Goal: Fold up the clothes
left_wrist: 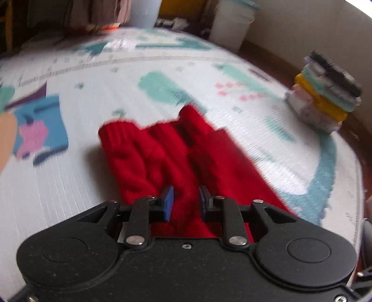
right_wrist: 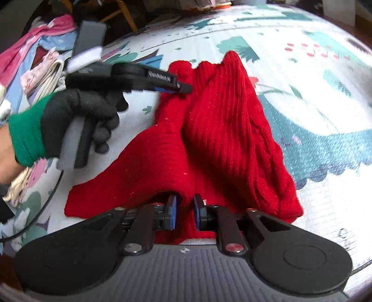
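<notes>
A red knit sweater (right_wrist: 223,130) lies bunched on the patterned play mat (right_wrist: 313,76). It also shows in the left wrist view (left_wrist: 162,153), with a ribbed cuff at its far left. My left gripper (left_wrist: 184,201) is shut on a fold of the sweater between its blue pads. In the right wrist view the left gripper (right_wrist: 179,89) sits at the sweater's far edge, held by a black-gloved hand (right_wrist: 76,116). My right gripper (right_wrist: 185,210) is shut on the sweater's near edge and lifts a ridge of cloth.
A stack of folded clothes (left_wrist: 325,93) stands at the mat's right edge. A heap of unfolded clothes (right_wrist: 39,55) lies at the left beyond the mat (left_wrist: 69,185). White bins (left_wrist: 232,21) and furniture stand at the back. A black cable (right_wrist: 46,204) trails at the left.
</notes>
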Motion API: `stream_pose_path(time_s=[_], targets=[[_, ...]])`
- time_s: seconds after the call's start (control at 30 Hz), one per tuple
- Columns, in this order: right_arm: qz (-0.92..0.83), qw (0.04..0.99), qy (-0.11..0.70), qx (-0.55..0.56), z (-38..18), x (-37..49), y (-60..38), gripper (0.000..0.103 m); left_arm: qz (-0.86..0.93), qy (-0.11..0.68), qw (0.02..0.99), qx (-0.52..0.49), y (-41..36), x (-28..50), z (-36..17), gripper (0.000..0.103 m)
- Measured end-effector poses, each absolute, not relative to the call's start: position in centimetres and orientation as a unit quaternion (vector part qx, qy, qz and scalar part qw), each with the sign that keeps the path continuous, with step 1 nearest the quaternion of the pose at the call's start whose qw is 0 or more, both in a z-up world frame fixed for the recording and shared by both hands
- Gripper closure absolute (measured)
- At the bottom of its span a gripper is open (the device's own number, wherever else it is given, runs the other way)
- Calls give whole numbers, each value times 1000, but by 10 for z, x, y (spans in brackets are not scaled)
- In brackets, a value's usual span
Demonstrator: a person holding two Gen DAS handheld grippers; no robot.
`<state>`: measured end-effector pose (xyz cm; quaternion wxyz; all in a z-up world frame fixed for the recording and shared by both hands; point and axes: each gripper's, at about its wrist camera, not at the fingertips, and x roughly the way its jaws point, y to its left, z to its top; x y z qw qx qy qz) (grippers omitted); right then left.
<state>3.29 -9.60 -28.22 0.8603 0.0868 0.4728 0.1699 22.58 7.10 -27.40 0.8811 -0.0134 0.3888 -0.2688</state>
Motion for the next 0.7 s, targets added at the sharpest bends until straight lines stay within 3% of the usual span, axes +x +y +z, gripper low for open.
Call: stream_pose_path(time_s=[0.17,0.3,0.43,0.5,0.57,0.7], targets=[[187,874,447,43,-272,18,-90,83,-295,370,880,-36,92,184,-245,83],[193,880,433,34,-268,13,-89,72,-291,380,876,-48,98,150,-243,83],[185,881,431,62,-272,23,-95,72,-289,379,876,-70,102,125,-241,83],[182,881,431,70,-276,31,-98,73,-287,382,875,-78,104,118,-242,83],[188,877,435,80,-280,37,-100,81,-280,388,874,-81,104,117,-246,83],[183,862,461,106,-294,40,-97,84,-267,409,867,-99,104,118,-260,83]])
